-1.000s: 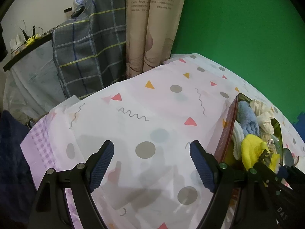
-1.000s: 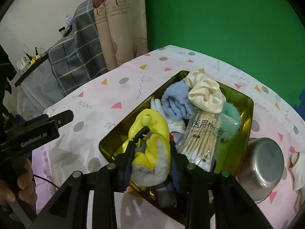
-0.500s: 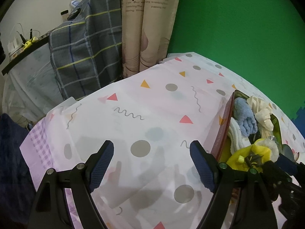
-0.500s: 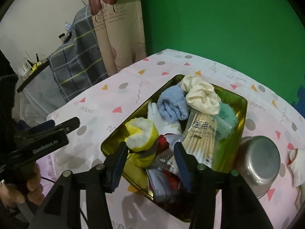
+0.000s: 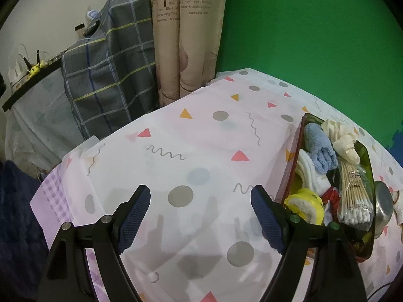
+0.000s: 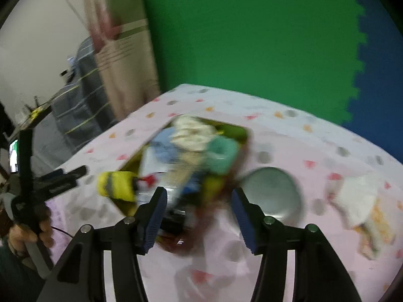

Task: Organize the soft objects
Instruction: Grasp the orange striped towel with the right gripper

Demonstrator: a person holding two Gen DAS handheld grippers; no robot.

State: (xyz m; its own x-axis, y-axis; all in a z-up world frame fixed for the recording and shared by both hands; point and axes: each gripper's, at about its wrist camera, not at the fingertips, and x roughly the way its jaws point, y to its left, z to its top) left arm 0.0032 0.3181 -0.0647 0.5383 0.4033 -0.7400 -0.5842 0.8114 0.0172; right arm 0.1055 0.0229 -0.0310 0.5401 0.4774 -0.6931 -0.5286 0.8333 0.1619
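Note:
A gold metal tray (image 5: 289, 176) holds a rolled blue towel (image 5: 318, 148), a cream scrunchie (image 5: 340, 136), a white sock and a bag of cotton swabs (image 5: 352, 196). A yellow plush toy (image 5: 304, 203) lies at the tray's near corner, free of both grippers. My left gripper (image 5: 199, 193) stands open over bare tablecloth, left of the tray. In the blurred right wrist view my right gripper (image 6: 199, 193) hangs above the tray's (image 6: 131, 161) near end, its jaws opening with nothing between them. The yellow toy (image 6: 117, 185) lies to its left.
A steel bowl (image 6: 272, 191) sits right of the tray, and a white cloth (image 6: 357, 196) lies further right. A person's hand (image 6: 42, 229) holds the left gripper's handle at the table's left edge. Curtains, a plaid cloth and a green wall stand behind the table.
My right gripper let go of the yellow toy, widened its jaws and swung back and to the right. The toy now rests on the tray's near corner. The left gripper barely moved.

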